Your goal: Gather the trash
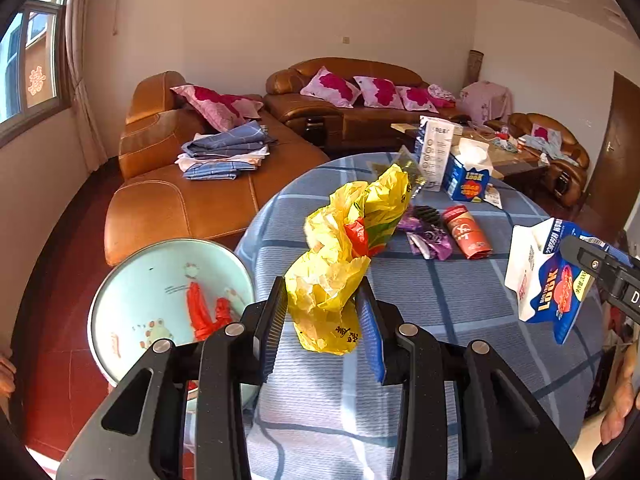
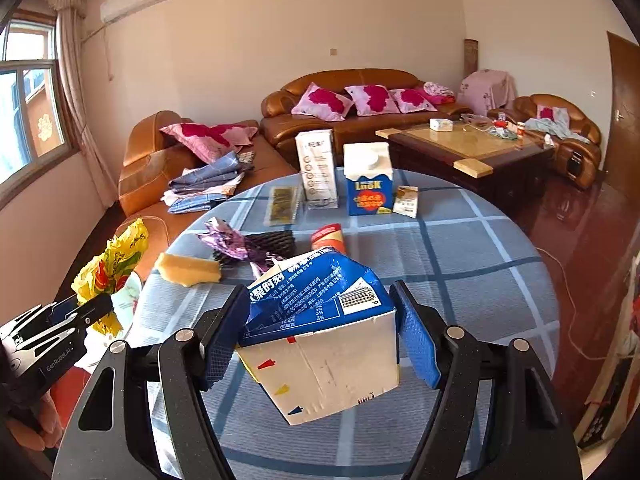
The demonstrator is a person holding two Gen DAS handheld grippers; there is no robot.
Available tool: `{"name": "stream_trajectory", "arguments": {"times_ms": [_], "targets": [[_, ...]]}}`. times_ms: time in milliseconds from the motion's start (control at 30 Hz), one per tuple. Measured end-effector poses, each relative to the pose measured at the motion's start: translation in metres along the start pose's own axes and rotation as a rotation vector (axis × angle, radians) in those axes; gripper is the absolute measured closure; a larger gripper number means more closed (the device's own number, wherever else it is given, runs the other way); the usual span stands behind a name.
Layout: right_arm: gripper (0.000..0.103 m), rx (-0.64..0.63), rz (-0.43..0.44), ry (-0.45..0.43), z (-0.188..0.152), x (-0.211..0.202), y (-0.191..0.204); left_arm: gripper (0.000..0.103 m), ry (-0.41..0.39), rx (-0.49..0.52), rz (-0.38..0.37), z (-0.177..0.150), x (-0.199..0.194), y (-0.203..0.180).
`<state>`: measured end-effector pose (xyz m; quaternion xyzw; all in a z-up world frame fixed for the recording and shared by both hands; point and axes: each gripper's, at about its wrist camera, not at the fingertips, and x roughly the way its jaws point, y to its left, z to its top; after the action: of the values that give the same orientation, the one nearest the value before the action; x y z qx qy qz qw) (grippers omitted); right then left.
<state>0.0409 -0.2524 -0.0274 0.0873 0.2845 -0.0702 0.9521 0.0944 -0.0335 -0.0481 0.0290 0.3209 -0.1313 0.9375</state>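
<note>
My left gripper (image 1: 322, 316) is shut on a crumpled yellow plastic bag (image 1: 352, 240), held above the near left edge of the round table (image 1: 460, 300). Left of it and lower stands a pale green round bin (image 1: 168, 300) with red trash inside. My right gripper (image 2: 320, 324) is shut on a dented blue and white milk carton (image 2: 324, 344), lifted over the table; that carton (image 1: 548, 276) also shows at the right of the left wrist view. The left gripper with the yellow bag (image 2: 116, 264) appears at the left edge of the right wrist view.
On the blue checked tablecloth lie a purple wrapper (image 2: 236, 244), a black ridged piece (image 2: 268, 242), a yellow sponge (image 2: 188, 268), a red cup (image 2: 328, 238), an upright blue carton (image 2: 368, 180), a white box (image 2: 316, 168) and a small packet (image 2: 406, 200). Brown sofas (image 1: 192, 184) and a coffee table (image 2: 472, 148) stand behind.
</note>
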Motion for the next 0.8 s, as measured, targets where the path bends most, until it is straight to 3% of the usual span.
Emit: {"name": "stream_trajectory", "arguments": {"times_ms": [367, 433, 467, 533, 633, 700, 800], "targets": [[0.033, -0.142, 0.138, 0.019, 0.005, 0.019, 0.099, 0.068, 0.030, -0.115, 0.110, -0.013, 0.000, 0.085], [0.090, -0.173, 0.149, 0.029, 0.006, 0.027, 0.115, 0.068, 0.040, -0.144, 0.131, -0.016, 0.003, 0.100], [0.098, -0.176, 0.161, 0.050, 0.008, 0.034, 0.121, 0.068, 0.045, -0.160, 0.140, -0.017, 0.004, 0.108], [0.098, -0.175, 0.170, 0.079, 0.012, 0.049, 0.133, 0.068, 0.049, -0.187, 0.161, -0.019, 0.007, 0.121], [0.098, -0.242, 0.019, 0.045, 0.007, 0.076, 0.143, 0.068, 0.059, -0.194, 0.224, -0.024, 0.014, 0.135], [0.097, -0.209, 0.012, 0.049, -0.002, 0.082, 0.131, 0.068, 0.071, -0.218, 0.227, -0.028, 0.019, 0.144], [0.089, -0.189, -0.011, -0.038, -0.010, 0.075, 0.116, 0.068, 0.076, -0.243, 0.222, -0.029, 0.023, 0.152]]}}
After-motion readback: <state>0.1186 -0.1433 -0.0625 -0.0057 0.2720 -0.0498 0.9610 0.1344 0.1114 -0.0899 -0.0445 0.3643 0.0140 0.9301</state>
